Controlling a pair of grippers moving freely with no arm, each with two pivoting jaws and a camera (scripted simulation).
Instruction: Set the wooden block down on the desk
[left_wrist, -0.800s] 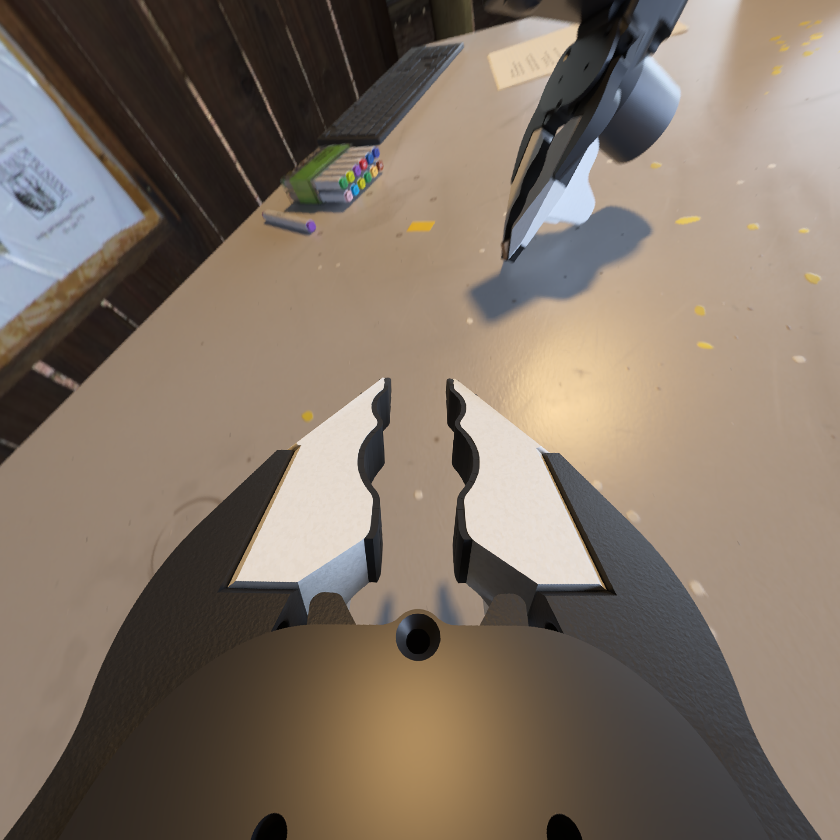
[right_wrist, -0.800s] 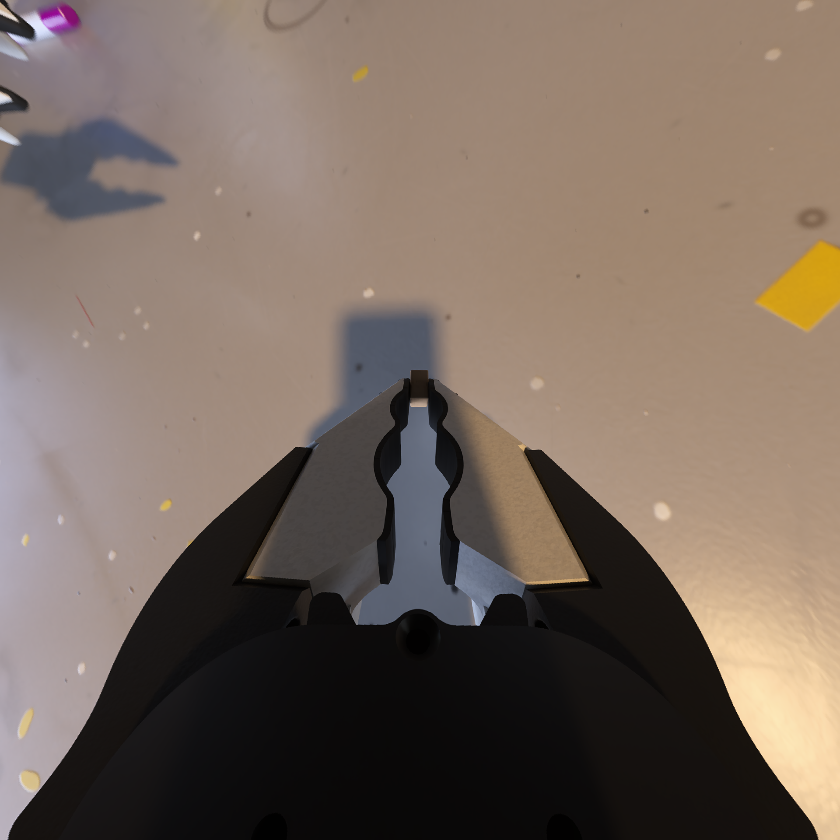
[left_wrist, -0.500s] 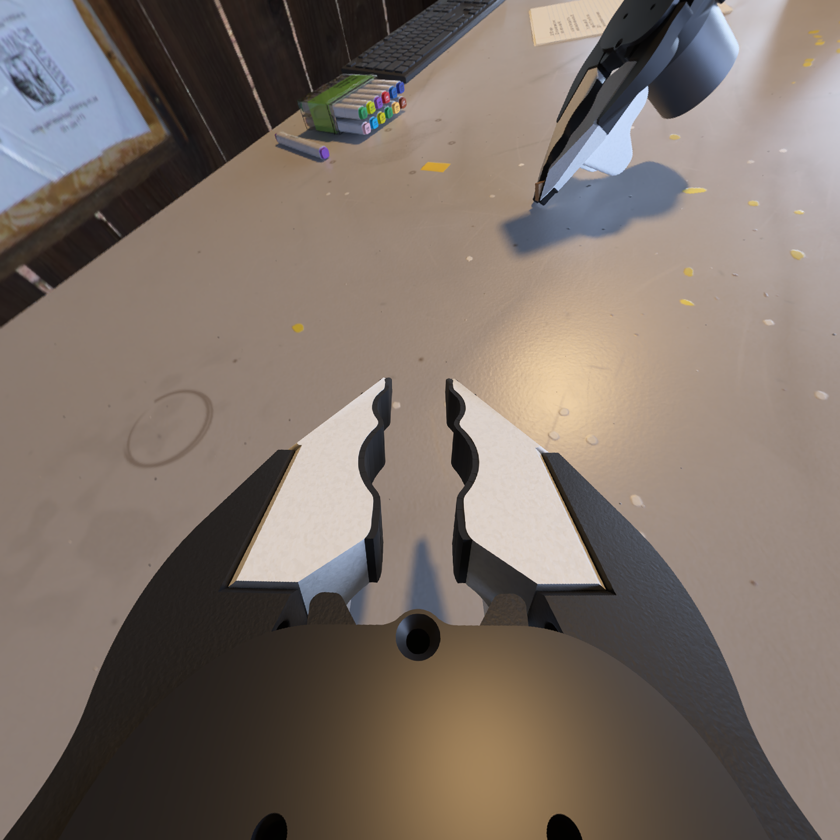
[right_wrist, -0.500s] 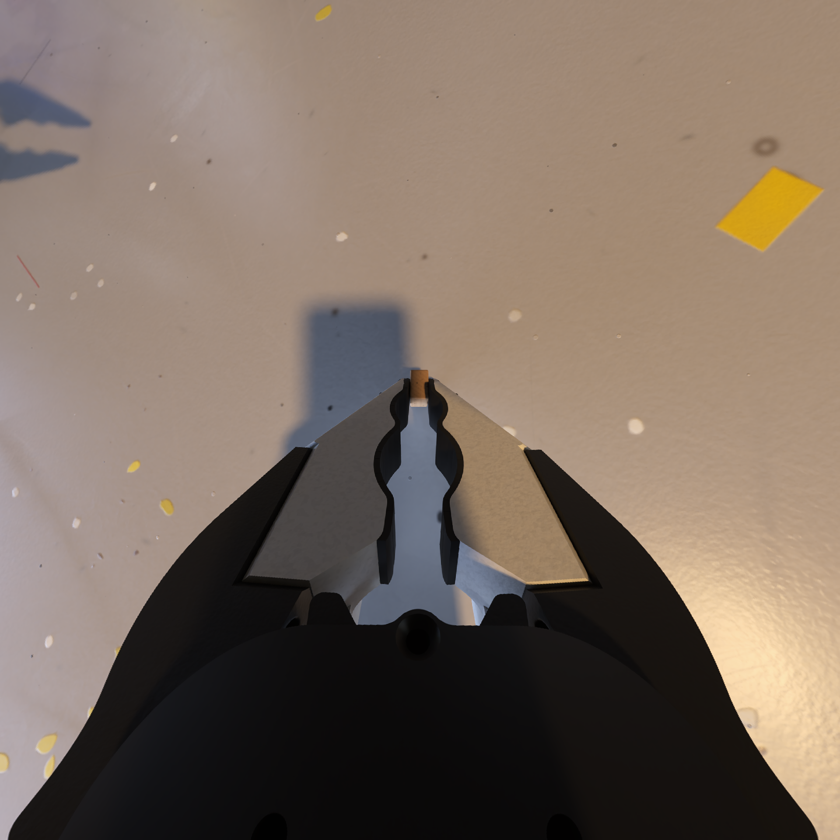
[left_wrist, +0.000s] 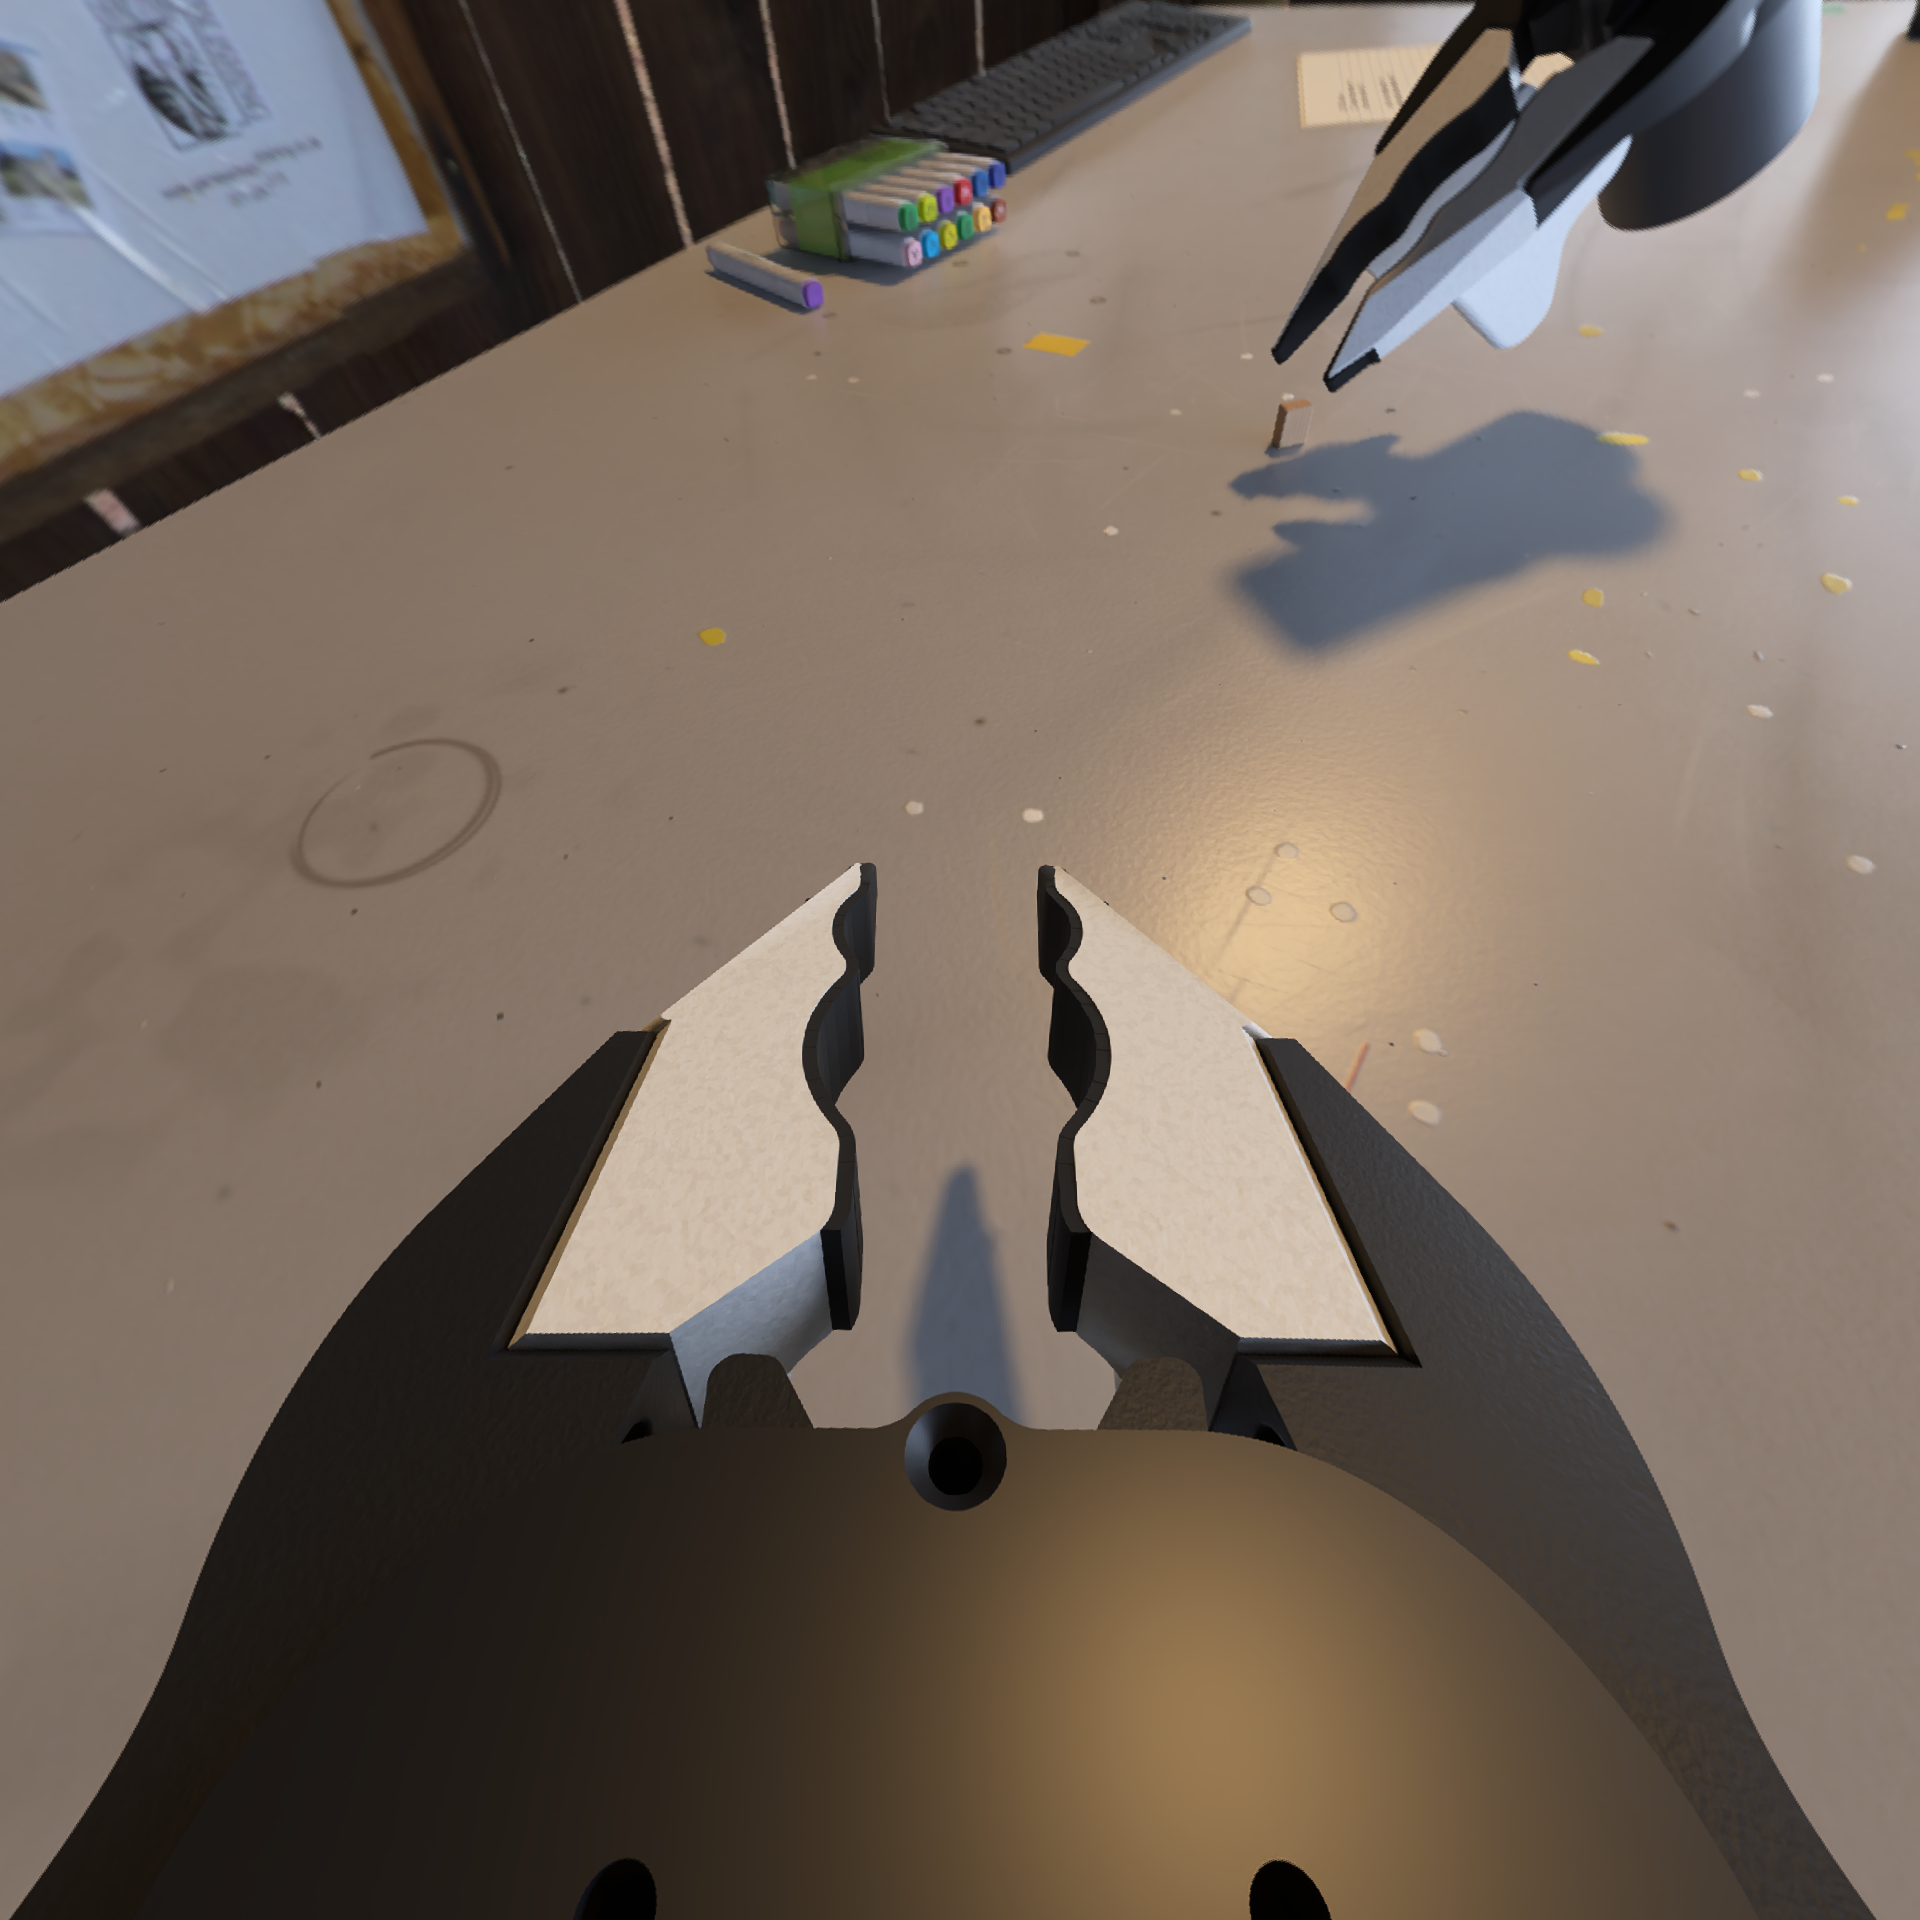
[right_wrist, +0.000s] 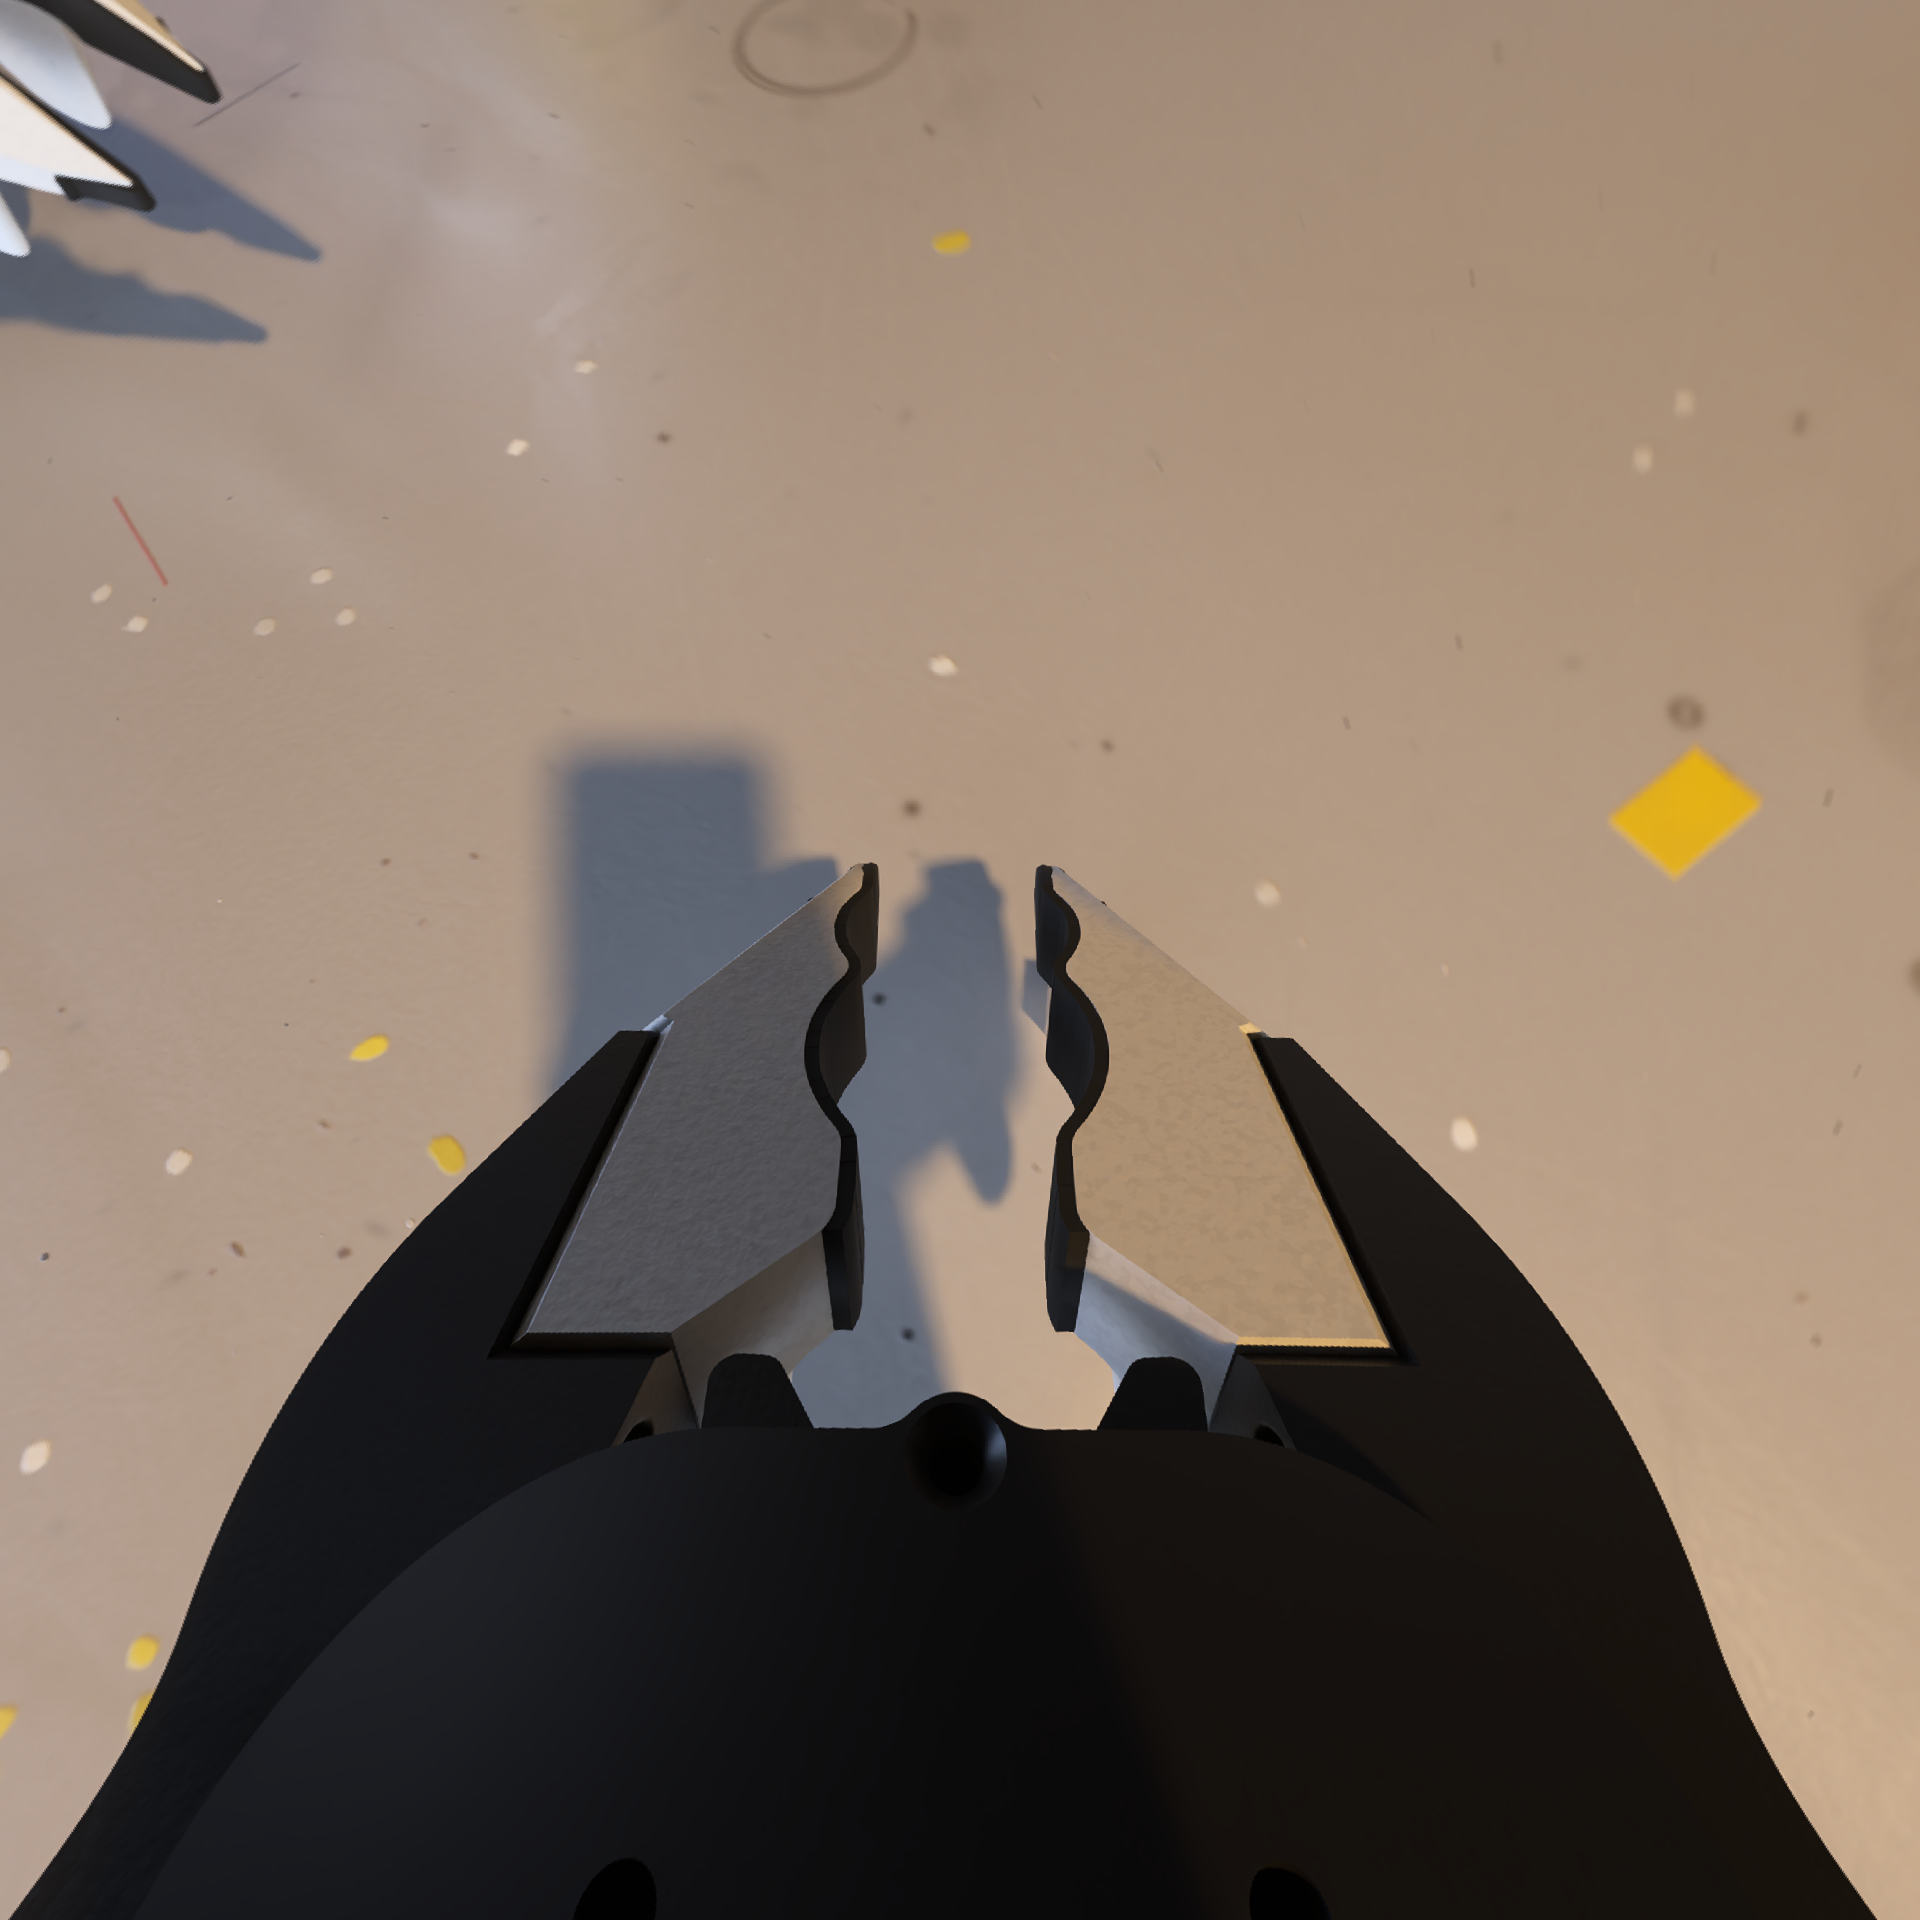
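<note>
The small wooden block (left_wrist: 1288, 426) stands upright on the tan desk (left_wrist: 727, 540), far right in the left wrist view. My right gripper (left_wrist: 1325, 369) hangs just above it, jaws apart, not touching it. In the right wrist view the right gripper (right_wrist: 956, 878) is open and empty, with only its shadow between the fingers; the block does not show there. My left gripper (left_wrist: 956, 883) is open and empty, low over the desk, well short of the block. Its fingertips (right_wrist: 94, 187) show at the top left of the right wrist view.
A green box of markers (left_wrist: 883, 208), a loose marker (left_wrist: 764, 275), a keyboard (left_wrist: 1070, 73) and a paper sheet (left_wrist: 1361, 88) lie along the far edge by the dark wall. A corkboard (left_wrist: 156, 187) hangs left. A yellow scrap (right_wrist: 1683, 810) and specks dot the desk.
My right gripper has opened and let go of the wooden block, which now stands on the desk below its tips. My left gripper has opened slightly wider and its view has shifted.
</note>
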